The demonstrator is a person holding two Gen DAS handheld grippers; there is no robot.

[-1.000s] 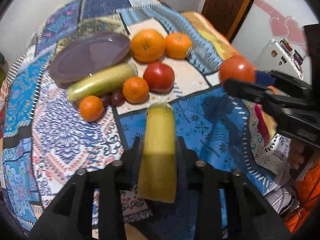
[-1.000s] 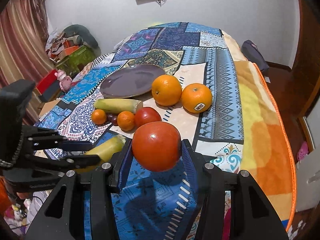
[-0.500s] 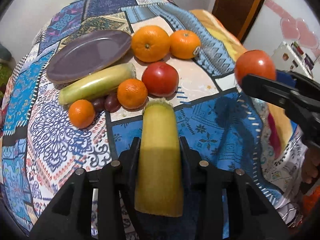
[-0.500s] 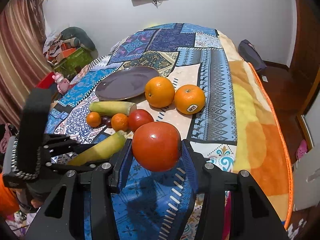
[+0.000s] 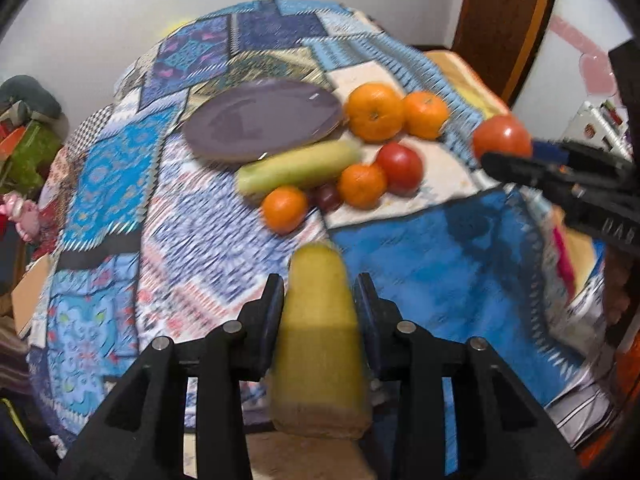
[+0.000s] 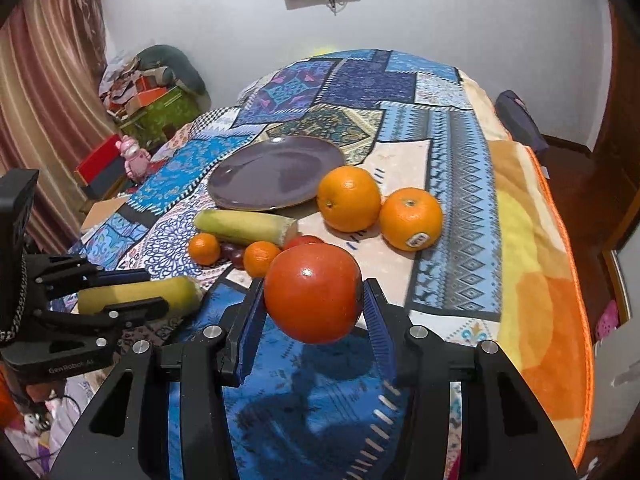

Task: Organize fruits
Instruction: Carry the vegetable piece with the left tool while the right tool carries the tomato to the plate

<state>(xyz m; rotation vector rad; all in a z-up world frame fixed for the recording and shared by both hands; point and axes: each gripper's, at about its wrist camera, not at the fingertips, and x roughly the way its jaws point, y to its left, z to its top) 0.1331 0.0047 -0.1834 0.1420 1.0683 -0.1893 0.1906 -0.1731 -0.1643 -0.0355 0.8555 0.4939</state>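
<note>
My left gripper [image 5: 319, 292] is shut on a yellow-green banana piece [image 5: 320, 332], held above the near blue part of the patchwork cloth; it also shows in the right wrist view [image 6: 140, 294]. My right gripper [image 6: 314, 296] is shut on a red tomato [image 6: 313, 292], held above the cloth; the tomato shows in the left wrist view [image 5: 502, 136]. A purple plate [image 6: 276, 172] lies empty at mid table. Beside it lie a second banana piece [image 6: 244, 227], two large oranges [image 6: 349, 199], two small oranges [image 6: 204, 249], dark grapes [image 6: 234, 252] and another tomato [image 5: 399, 168].
The table's right edge drops off past an orange blanket border [image 6: 560, 240]. A green box [image 6: 160, 112] and a pink toy [image 6: 134, 156] stand to the left beyond the table. A wooden door [image 5: 504, 20] is at the right.
My left gripper has tilted up and swung left with the banana piece, so the plate and fruit sit more to the right. My right gripper has held the tomato nearly still, drawing slightly nearer the fruit.
</note>
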